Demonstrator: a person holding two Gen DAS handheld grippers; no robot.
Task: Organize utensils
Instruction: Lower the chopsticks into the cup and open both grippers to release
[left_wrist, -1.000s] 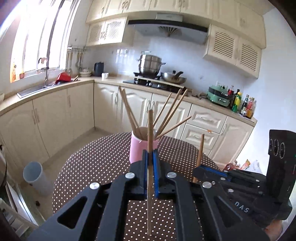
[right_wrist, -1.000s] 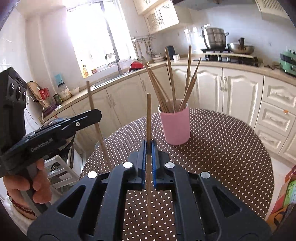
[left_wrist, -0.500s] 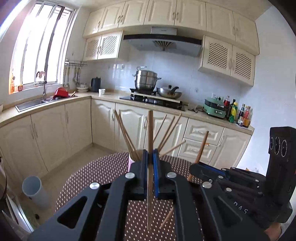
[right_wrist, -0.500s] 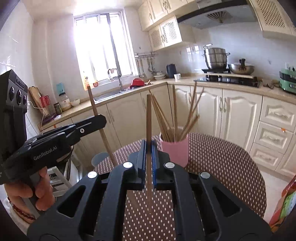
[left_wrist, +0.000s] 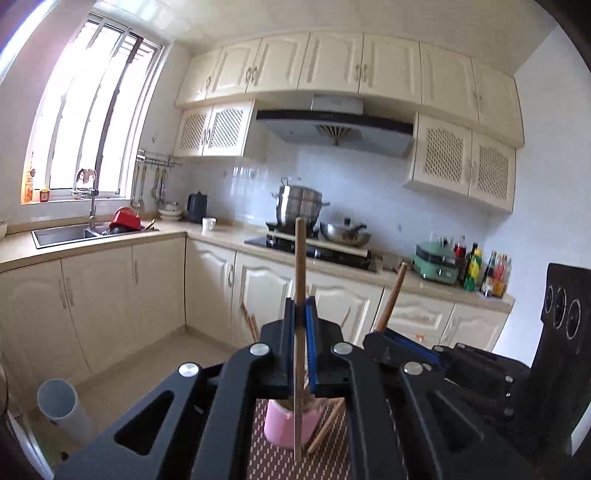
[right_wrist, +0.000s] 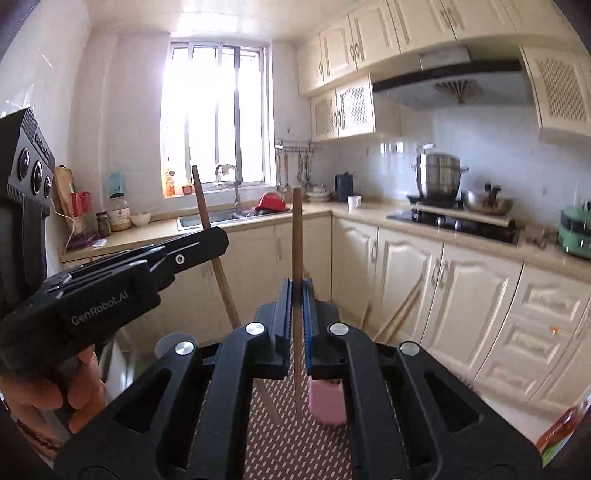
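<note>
- the left gripper (left_wrist: 300, 325) is pinching one chopstick (left_wrist: 300, 258) upright, its lower tip hanging in front of the pink cup (left_wrist: 280, 424).
- the right gripper (right_wrist: 296, 302) is pinching a second chopstick (right_wrist: 296, 236) upright; its tip is hanging just left of the cup (right_wrist: 327, 402).
- each gripper is showing in the other's view, with its stick tilted: the right one (left_wrist: 380, 338) at the right, the left one (right_wrist: 218, 240) at the left with a hand (right_wrist: 44, 391) on its handle.
- the cup is standing on the dotted table (left_wrist: 273, 461), mostly hidden behind gripper bodies; how near it is to the table's edge i cannot tell.
- more chopsticks (right_wrist: 399, 310) are sticking out of the cup and leaning outward; two are showing clearly in the right view, the full count is hidden.
- two held sticks, one cup, two grippers.
- beyond the table a strip of bare floor (left_wrist: 140, 362) is running along the cabinets (left_wrist: 110, 295), with a white bin (left_wrist: 62, 410) on it at the left.
- a stacked pot (left_wrist: 299, 208) and a wok (left_wrist: 345, 234) are sitting on the stove, a sink (left_wrist: 62, 232) under the window.
</note>
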